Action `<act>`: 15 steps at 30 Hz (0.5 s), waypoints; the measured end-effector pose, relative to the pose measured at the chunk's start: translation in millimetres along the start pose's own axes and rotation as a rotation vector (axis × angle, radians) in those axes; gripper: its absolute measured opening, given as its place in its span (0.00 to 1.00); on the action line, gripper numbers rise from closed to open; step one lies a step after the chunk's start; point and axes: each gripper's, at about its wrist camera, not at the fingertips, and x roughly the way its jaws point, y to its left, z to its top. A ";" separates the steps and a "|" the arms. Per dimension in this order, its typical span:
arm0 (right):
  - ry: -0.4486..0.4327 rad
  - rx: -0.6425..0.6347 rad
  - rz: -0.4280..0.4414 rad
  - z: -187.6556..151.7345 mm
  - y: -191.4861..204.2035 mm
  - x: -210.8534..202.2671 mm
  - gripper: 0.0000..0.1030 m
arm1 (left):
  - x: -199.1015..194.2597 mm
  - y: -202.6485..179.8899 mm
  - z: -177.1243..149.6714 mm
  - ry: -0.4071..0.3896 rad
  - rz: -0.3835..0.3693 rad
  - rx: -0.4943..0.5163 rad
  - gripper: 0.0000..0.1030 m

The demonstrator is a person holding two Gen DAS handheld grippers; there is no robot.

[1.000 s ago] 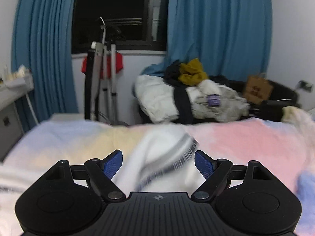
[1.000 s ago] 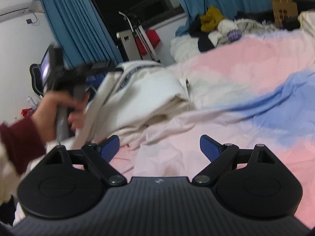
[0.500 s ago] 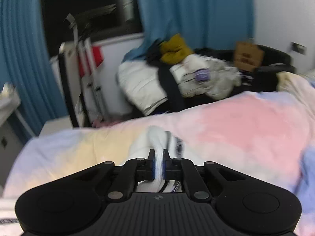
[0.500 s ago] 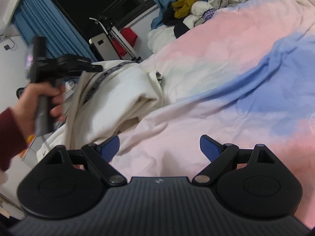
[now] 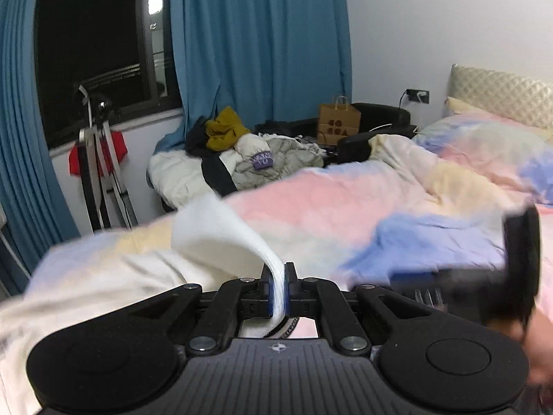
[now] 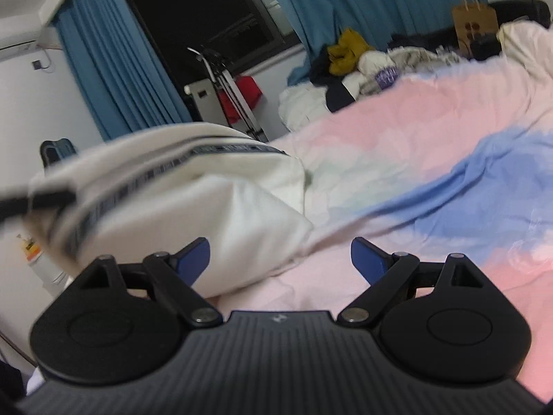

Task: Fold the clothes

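Now the left hand-held gripper (image 5: 276,288) is seen clamped on a fold of the white garment (image 5: 214,242), whose cloth is pinched flat between the two blue pads and curls up and away to the left over the bed (image 5: 345,207). A second ago those jaws were spread wide with the garment lying blurred between them; half a second ago they had already been closed on it. Since then the view has been swung to the right, so that the headboard (image 5: 501,90) and pillow (image 5: 484,138) are now shown, and the right hand-held gripper (image 5: 518,259) is caught as a dark blur at the right edge. In the right wrist view the right hand-held gripper (image 6: 280,259) is held wide, as in both earlier frames, with nothing between its blue pads (image 6: 193,259). The garment (image 6: 179,200), with its dark patterned stripe (image 6: 221,148), is seen lifted and bunched at the left, nearer this gripper than before and just past its left finger; whether it is touched cannot be told. The hand and red sleeve seen at the left earlier are no longer in view. The clothes pile (image 5: 242,152) and paper bag (image 5: 338,124) are left beyond the bed.
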 end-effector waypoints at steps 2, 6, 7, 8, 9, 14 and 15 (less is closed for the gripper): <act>-0.008 -0.019 0.014 -1.8 9.2 -10.0 0.87 | -10.9 -4.7 -32.9 0.002 -0.003 -0.038 0.05; -0.005 -0.080 0.047 -8.1 29.2 -21.1 0.87 | -20.0 -4.5 -87.0 -0.024 -0.032 -0.164 0.05; -0.003 -0.096 0.056 -9.6 33.9 -22.3 0.87 | -19.9 -2.4 -95.2 -0.037 -0.035 -0.193 0.05; 0.003 -0.110 0.066 -10.9 38.0 -21.3 0.87 | -19.3 1.2 -99.4 -0.044 -0.038 -0.213 0.05; 0.010 -0.122 0.078 -11.9 41.5 -20.0 0.87 | -19.2 3.2 -102.4 -0.050 -0.043 -0.226 0.06; 0.034 -0.126 0.133 -10.6 49.4 -1.9 0.87 | -13.9 14.0 -112.7 -0.062 -0.074 -0.287 0.06; 0.032 -0.121 0.138 -7.9 50.4 2.9 0.87 | -12.3 16.3 -114.3 -0.063 -0.080 -0.299 0.06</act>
